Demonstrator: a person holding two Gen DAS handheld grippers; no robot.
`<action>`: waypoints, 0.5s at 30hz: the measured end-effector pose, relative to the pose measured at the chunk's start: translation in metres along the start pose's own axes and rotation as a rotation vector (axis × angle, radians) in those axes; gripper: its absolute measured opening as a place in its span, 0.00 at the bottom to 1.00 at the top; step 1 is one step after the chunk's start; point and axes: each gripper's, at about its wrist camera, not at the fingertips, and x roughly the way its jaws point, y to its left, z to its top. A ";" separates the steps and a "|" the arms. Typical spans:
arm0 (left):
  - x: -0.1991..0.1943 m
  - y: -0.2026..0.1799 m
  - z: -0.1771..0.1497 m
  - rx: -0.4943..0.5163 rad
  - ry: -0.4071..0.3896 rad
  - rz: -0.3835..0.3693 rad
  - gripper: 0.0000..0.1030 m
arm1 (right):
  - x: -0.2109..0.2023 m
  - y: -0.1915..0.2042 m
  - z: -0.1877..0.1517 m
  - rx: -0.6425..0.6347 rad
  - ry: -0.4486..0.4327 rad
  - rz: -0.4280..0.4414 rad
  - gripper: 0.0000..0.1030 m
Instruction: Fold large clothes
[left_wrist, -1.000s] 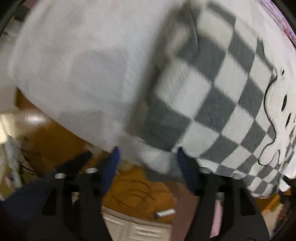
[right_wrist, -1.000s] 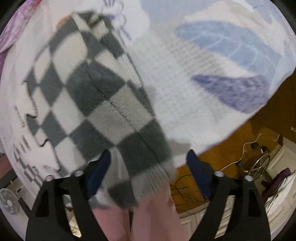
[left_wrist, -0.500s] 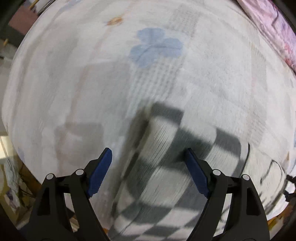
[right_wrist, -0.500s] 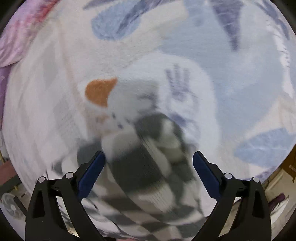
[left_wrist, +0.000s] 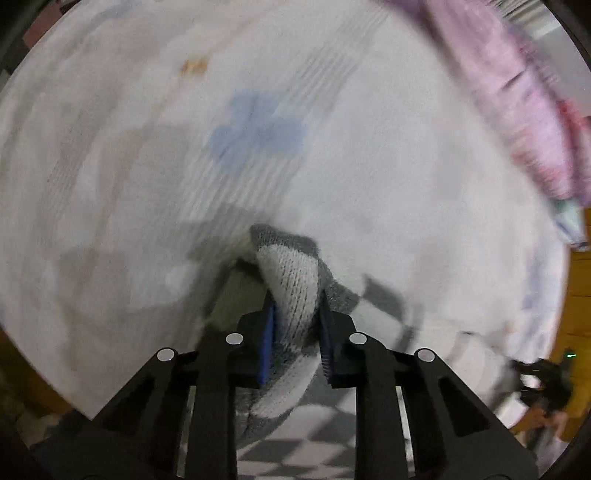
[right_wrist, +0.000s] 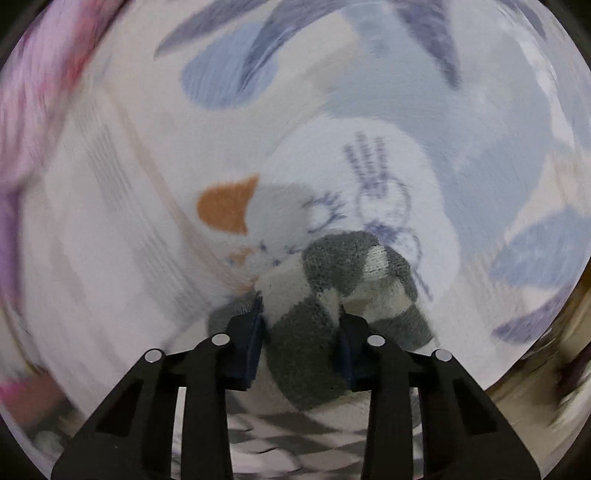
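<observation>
A bedroom in a home is indicated: a bed (right_wrist: 122, 206) spread with a leaf-printed sheet, pink bedding (left_wrist: 524, 122), wooden floor (left_wrist: 580, 295).

Fuzzy knit checkered sweater (left_wrist: 295, 291), soft printed cloth bedcover (left_wrist: 369, 166)

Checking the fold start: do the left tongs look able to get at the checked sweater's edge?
Probably yes: the left tongs are closing with a bunched fold of the checked sweater already between them, nothing blocking.
</observation>
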 end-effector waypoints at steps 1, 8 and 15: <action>-0.008 -0.004 0.000 0.005 -0.005 -0.002 0.19 | -0.009 -0.006 0.002 0.015 -0.013 0.032 0.25; -0.059 -0.019 0.002 0.053 -0.110 -0.048 0.17 | -0.065 0.019 -0.010 -0.057 -0.113 0.132 0.11; -0.071 -0.083 0.054 0.168 -0.227 0.075 0.01 | -0.161 0.079 0.077 -0.223 -0.317 0.131 0.06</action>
